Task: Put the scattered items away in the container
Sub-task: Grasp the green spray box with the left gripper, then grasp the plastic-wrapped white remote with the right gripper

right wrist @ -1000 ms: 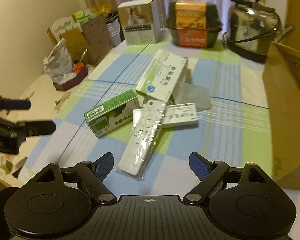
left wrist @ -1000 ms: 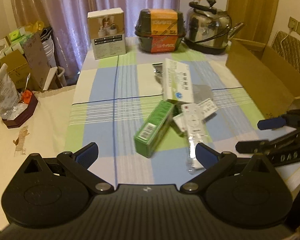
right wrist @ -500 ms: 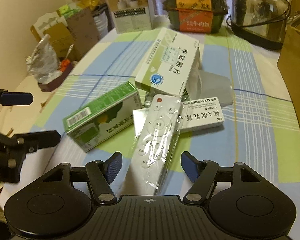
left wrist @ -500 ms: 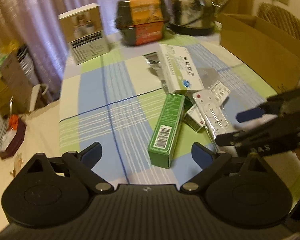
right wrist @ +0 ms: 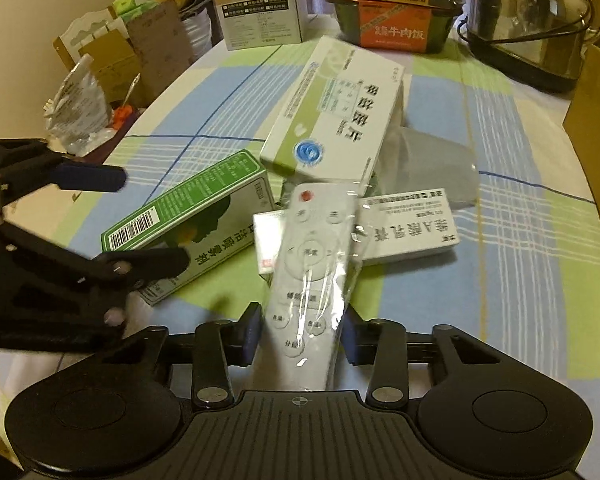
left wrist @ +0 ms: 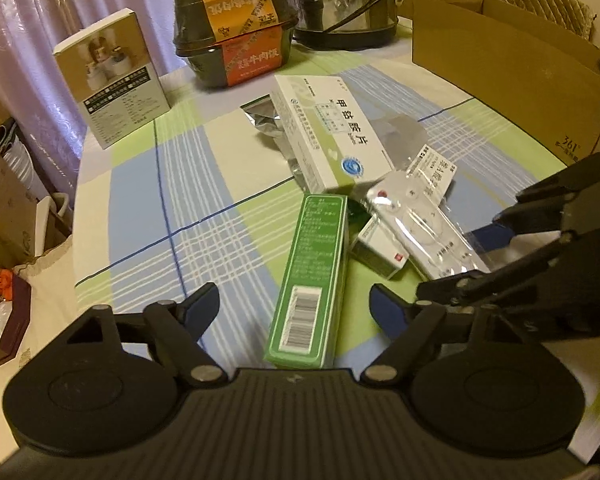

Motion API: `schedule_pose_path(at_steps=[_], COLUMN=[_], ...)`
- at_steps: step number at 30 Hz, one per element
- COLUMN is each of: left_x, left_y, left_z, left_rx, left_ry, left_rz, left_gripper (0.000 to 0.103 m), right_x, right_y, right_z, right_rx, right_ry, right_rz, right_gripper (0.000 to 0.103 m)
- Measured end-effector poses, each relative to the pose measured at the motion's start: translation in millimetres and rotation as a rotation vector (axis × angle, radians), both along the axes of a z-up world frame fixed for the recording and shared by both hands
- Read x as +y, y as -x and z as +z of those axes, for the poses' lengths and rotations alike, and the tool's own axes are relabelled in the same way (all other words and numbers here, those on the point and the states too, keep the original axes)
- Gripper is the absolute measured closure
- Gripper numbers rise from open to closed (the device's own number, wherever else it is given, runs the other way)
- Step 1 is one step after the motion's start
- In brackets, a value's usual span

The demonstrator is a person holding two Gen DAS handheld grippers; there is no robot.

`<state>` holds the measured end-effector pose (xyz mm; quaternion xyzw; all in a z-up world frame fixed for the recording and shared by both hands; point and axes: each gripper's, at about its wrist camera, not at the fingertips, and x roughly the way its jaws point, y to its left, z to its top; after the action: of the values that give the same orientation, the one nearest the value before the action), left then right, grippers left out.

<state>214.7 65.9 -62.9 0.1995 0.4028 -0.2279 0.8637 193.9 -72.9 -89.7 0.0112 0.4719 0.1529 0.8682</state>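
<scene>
Left claw (left wrist: 292,306) hovers low over the checked cloth surface (left wrist: 148,184), fingers wide apart, straddling the near end of a green carton (left wrist: 312,280) lying flat. Right of it: a large white medicine box (left wrist: 332,132) resting on crumpled foil, a small white box (left wrist: 380,250), and a white remote (right wrist: 312,272) sealed in clear glossy plastic. Right claw (right wrist: 300,336) is closed against both sides of the remote's near end; the remote's far end overlaps the small boxes. The left view alone shows the open brown cardboard container (left wrist: 512,64) at far right, well apart from the pile. The right view alone shows the grip contact. Behind stand a printed carton (left wrist: 112,76), black meal tub (left wrist: 236,24) and steel kettle (left wrist: 340,0)
</scene>
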Motion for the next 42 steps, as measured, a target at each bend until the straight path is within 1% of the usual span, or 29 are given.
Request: schedule_pose_path(at_steps=[2,3,4,5,6,9,14,16,19,20,21,22,23,25,27,31,33,36,40,41,42], left_x=[-5,-7,-9,-11,-12,-16,-17,-18,-20,-21,-21,-22,-23,-26,-28,-29,-29,-27,-25,-25,-25], left_y=[-4,-6,-7,-8,-8,-1,20,28,34,34,34,33,31,27,22,14,12,15,22,24,26], left_z=[-4,-6,-8,-9,-10,-10,-4,-3,-5,-6,-6,-7,-7,-7,-9,-13,-15,-14,-13,-12,-12], left_rx=[0.014,0.021,0.029,0.037,0.042,0.052,0.091,0.107,0.116,0.118,0.119,0.121,0.119,0.116,0.116,0.135,0.150,0.161,0.171,0.173,0.174], left_ry=[-0.004,-0.007,-0.011,-0.015,-0.020,-0.021,-0.017,-0.012,-0.025,-0.025,-0.022,-0.018,-0.016,-0.023,-0.033,-0.038,-0.042,-0.030,-0.023,-0.021,-0.021], left_rz=[0.001,0.001,0.002,0.003,0.005,0.004,0.013,0.025,0.044,0.054,0.063,0.069,0.071,0.071,0.074,0.090,0.103,0.119,0.133,0.134,0.136], left_gripper=[0.038,0.045,0.049,0.060,0.068,0.072,0.076,0.076,0.076,0.075,0.069,0.066,0.063,0.063,0.063,0.064,0.075,0.077,0.077,0.077,0.077], right_x=[-7,-11,-14,-17,-22,-35,-57,-63,-66,-64,-63,-63,-63,-63,-63,-61,-59,-59,-59,-59,-60], right_y=[4,6,8,10,13,22,34,38,40,41,41,40,40,39,39,40,41,42,50,52,54], right_z=[4,6,8,10,11,11,2,-2,-3,-3,-4,-4,-4,-5,-6,-7,-7,-6,-6,-6,-5], right_rx=[-0.003,-0.004,-0.005,-0.003,0.000,0.007,0.032,0.036,0.029,0.026,0.023,0.021,0.020,0.023,0.022,0.006,-0.004,-0.004,0.000,-0.003,-0.006], right_ry=[0.000,0.004,0.007,0.011,0.014,0.023,0.078,0.092,0.098,0.104,0.107,0.108,0.106,0.105,0.101,0.123,0.142,0.169,0.185,0.186,0.183], right_rz=[0.013,0.018,0.025,0.033,0.042,0.064,0.065,0.057,0.059,0.063,0.064,0.063,0.061,0.046,0.037,0.036,0.036,0.033,0.034,0.036,0.040], right_gripper=[0.062,0.062,0.062,0.062,0.062,0.062,0.062,0.062,0.062,0.062,0.062,0.061,0.052,0.039,0.039,0.039,0.039,0.039,0.039,0.043,0.052])
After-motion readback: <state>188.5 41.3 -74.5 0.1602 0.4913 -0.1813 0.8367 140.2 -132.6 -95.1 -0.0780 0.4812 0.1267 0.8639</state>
